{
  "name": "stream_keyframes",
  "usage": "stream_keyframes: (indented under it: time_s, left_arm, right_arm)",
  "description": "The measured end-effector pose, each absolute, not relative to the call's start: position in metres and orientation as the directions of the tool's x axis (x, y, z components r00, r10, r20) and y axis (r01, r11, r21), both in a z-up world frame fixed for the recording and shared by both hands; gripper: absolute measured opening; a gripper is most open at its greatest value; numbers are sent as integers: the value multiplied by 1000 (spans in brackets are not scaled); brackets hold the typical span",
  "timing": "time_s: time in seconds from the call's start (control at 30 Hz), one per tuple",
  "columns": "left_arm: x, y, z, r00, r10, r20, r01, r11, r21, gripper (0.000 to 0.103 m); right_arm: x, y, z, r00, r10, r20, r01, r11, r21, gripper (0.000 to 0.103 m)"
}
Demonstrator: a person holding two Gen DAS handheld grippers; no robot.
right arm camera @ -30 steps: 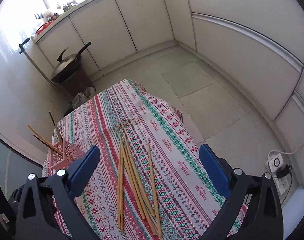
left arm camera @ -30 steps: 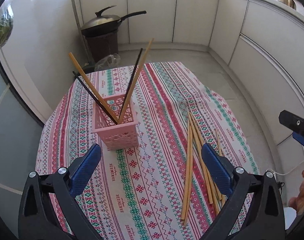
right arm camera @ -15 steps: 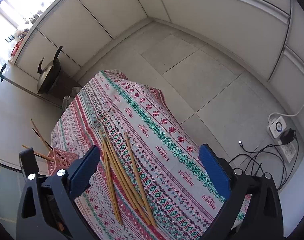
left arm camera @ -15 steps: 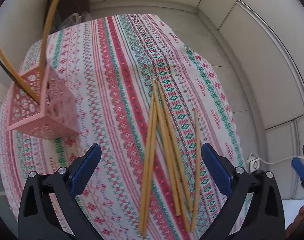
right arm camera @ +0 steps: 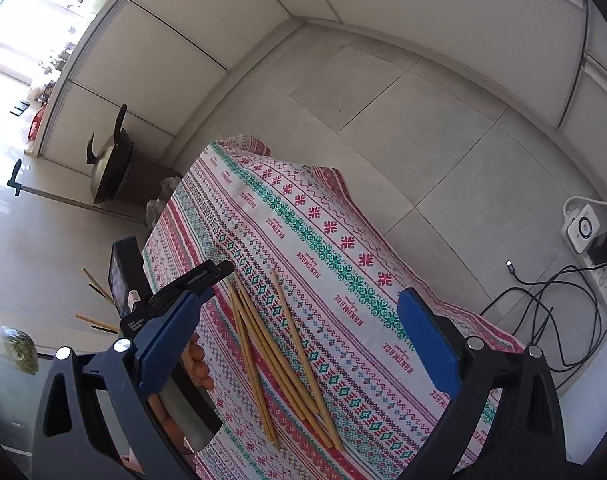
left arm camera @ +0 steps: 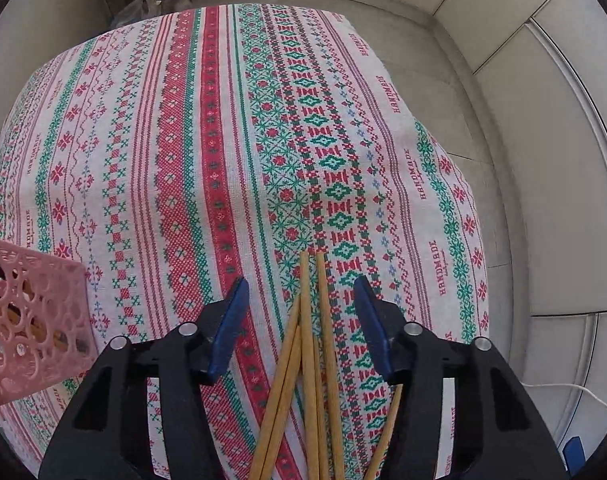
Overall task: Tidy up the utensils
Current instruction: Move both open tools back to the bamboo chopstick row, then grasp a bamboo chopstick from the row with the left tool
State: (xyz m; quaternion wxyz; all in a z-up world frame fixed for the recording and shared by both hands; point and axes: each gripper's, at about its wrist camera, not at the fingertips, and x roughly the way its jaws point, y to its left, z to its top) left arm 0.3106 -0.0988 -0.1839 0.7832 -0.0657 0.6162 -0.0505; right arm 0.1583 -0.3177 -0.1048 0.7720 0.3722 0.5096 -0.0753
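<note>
Several loose wooden chopsticks (left arm camera: 323,344) lie in a bundle on the patterned tablecloth (left arm camera: 183,140). My left gripper (left arm camera: 301,300) points down over their far ends. Its jaws are closing with the sticks between the blue pads (left arm camera: 231,320), which do not touch them. The pink lattice basket (left arm camera: 31,320) stands at the left edge. In the right wrist view the chopsticks (right arm camera: 271,352) lie fanned out, and the left gripper (right arm camera: 207,276) reaches them from the left, a hand behind it. My right gripper (right arm camera: 301,300) hovers open above them, empty. Stick ends (right arm camera: 97,286) poke up behind the left gripper; the basket is hidden there.
A wok (right arm camera: 111,164) sits on a dark stand beyond the table's far end, with a plastic bag (left arm camera: 151,4) beside it. A power strip and cables (right arm camera: 583,236) lie on the tiled floor to the right. The cloth drops off at the table's right edge (left arm camera: 475,208).
My left gripper has come down and rightward from the basket onto the loose chopsticks, and its jaws have narrowed. The right gripper has rolled, and the left gripper now shows in its view.
</note>
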Motion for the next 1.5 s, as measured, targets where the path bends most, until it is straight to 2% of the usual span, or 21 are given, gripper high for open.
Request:
stream_keyframes:
  time_s: [0.13,0.27,0.33,0.73,0.97,1.23,1.27,1.4,1.5]
  left_arm:
    - [316,-106,-191,252,-150,-956,23,989,-149,31]
    - [322,-113,-194,248,-157,-956,68,987,-145,10]
    - [319,-116,-193,270,-160,-950,84,986,-142,6]
    - [248,-76,-138,369,-253,-894,149,966,-212,4]
    - [174,-42,-94,413,-277,-867,211,956,-205,4]
    - [125,7,-66,488,-314,-814,187,949,-253,4]
    - [123,10,-63,497,-315,-809,189,949,-253,4]
    - [122,22,-54,521,-314,-793,184,949,-255,4]
    - [124,24,-53,525,-318,-789,185,948,-259,4]
  right_arm:
    - [160,-323,-112,455,264,-850,519,698,494,96]
    - [161,-323,-115,447,256,-857,523,702,483,96]
    - [163,-319,-115,443,257,-859,515,711,478,96]
    - [183,-280,-125,395,238,-887,458,786,415,96]
    - [232,-225,-148,357,145,-923,326,906,269,96]
    - [284,-169,-183,317,56,-947,199,972,125,96]
    - [289,-166,-187,309,58,-949,192,974,122,94]
    - [305,-151,-211,252,77,-965,178,976,125,72]
    - [311,-140,-226,219,68,-973,159,982,104,62]
